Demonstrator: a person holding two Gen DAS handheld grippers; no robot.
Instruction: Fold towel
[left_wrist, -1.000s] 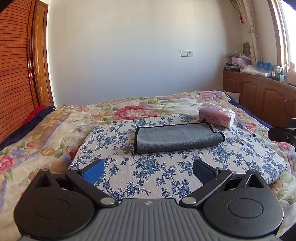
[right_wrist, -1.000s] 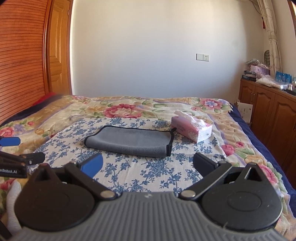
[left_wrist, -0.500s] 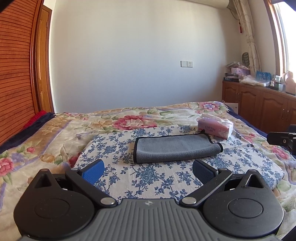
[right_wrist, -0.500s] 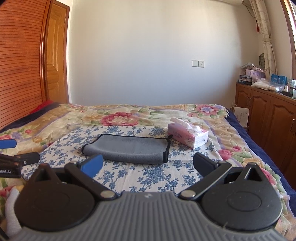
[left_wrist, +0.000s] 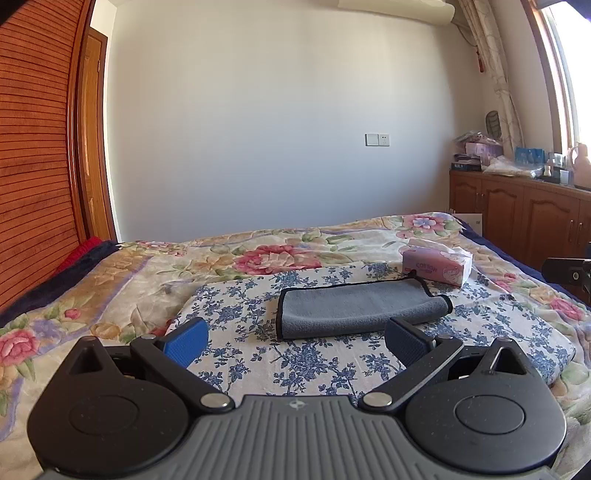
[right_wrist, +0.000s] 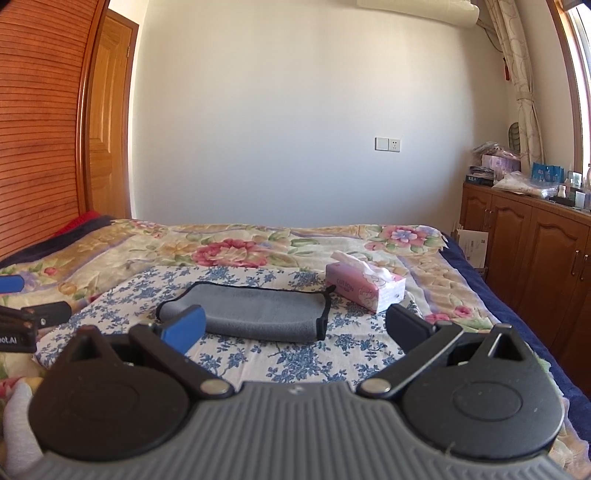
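A grey towel (left_wrist: 354, 308) with black trim lies folded into a long flat strip on a blue-flowered cloth (left_wrist: 258, 354) on the bed; it also shows in the right wrist view (right_wrist: 258, 314). My left gripper (left_wrist: 295, 341) is open and empty, held back from the towel's near edge. My right gripper (right_wrist: 295, 325) is open and empty, also short of the towel. The left gripper's fingers (right_wrist: 33, 314) show at the left edge of the right wrist view.
A pink tissue box (left_wrist: 437, 260) stands just beyond the towel's right end, also in the right wrist view (right_wrist: 364, 286). Wooden cabinets (right_wrist: 535, 251) with clutter on top line the right wall. A wooden wardrobe (left_wrist: 33, 166) stands at the left.
Both cameras have tilted upward and drawn back a little, so the towel sits lower in both views. The towel has not moved. Both grippers stay open.
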